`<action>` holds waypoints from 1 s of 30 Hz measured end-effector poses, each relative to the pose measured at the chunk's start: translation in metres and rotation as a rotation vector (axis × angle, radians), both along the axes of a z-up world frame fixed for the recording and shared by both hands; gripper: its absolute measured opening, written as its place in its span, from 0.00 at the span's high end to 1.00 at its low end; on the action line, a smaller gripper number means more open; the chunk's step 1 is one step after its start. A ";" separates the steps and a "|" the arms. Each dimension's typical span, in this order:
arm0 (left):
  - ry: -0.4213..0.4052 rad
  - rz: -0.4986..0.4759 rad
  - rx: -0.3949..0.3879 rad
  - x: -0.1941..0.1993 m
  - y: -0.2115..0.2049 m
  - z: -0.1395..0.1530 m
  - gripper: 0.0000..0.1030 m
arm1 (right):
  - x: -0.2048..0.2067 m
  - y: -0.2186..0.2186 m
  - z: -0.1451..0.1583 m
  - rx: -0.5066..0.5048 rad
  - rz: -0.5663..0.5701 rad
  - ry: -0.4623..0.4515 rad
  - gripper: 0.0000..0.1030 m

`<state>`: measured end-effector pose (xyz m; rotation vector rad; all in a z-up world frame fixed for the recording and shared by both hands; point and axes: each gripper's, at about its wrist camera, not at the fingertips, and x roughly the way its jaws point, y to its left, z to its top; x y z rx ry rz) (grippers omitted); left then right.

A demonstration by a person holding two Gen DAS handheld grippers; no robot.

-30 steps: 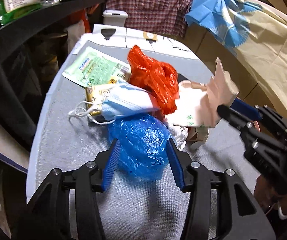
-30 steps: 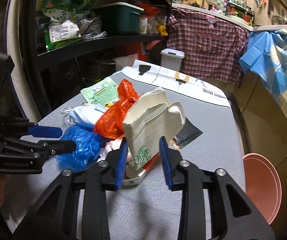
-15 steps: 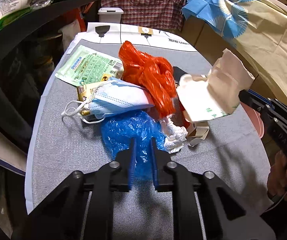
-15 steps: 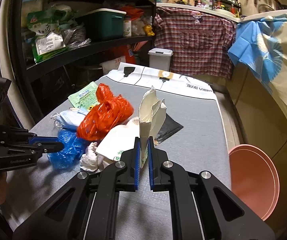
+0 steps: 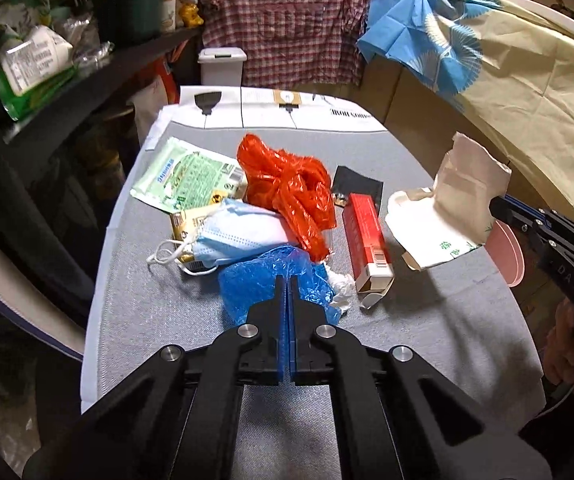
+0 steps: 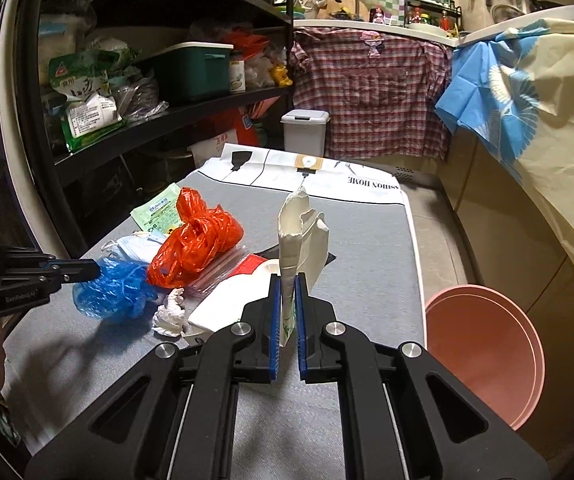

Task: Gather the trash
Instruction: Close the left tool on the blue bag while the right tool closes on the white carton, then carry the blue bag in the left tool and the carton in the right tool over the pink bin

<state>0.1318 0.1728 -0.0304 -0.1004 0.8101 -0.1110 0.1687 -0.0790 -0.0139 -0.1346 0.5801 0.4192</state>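
My left gripper [image 5: 287,280] is shut, pinching the near side of a crumpled blue plastic bag [image 5: 251,280] on the grey table [image 5: 159,320]. The right wrist view shows that bag [image 6: 111,290] hanging at the left gripper's [image 6: 87,269] tips, slightly off the surface. My right gripper [image 6: 285,278] is shut on a torn white paper bag [image 6: 301,236], held upright above the table. In the left wrist view the paper bag [image 5: 447,208] hangs at the right, with the right gripper [image 5: 495,202] behind it.
More trash lies around: an orange plastic bag [image 5: 291,188], a face mask [image 5: 239,232], a green packet [image 5: 183,176], a red box [image 5: 367,236], a crumpled tissue [image 6: 169,316]. A pink bin [image 6: 483,356] stands below the table's right edge, a white lidded bin [image 6: 305,128] behind.
My left jaws closed on the blue bag and lifted a little. My right jaws closed on the paper bag and carried it right, uncovering the red box.
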 end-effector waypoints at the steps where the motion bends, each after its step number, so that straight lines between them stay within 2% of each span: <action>1: -0.004 0.003 0.000 -0.001 0.000 0.002 0.99 | -0.001 -0.002 0.001 0.001 -0.003 -0.002 0.93; 20: -0.128 -0.003 0.022 -0.015 -0.032 0.044 0.99 | -0.019 -0.038 0.025 0.020 -0.022 -0.047 0.93; 30: -0.157 -0.033 0.006 -0.008 -0.054 0.056 0.99 | -0.022 -0.056 0.054 0.031 -0.036 -0.076 0.93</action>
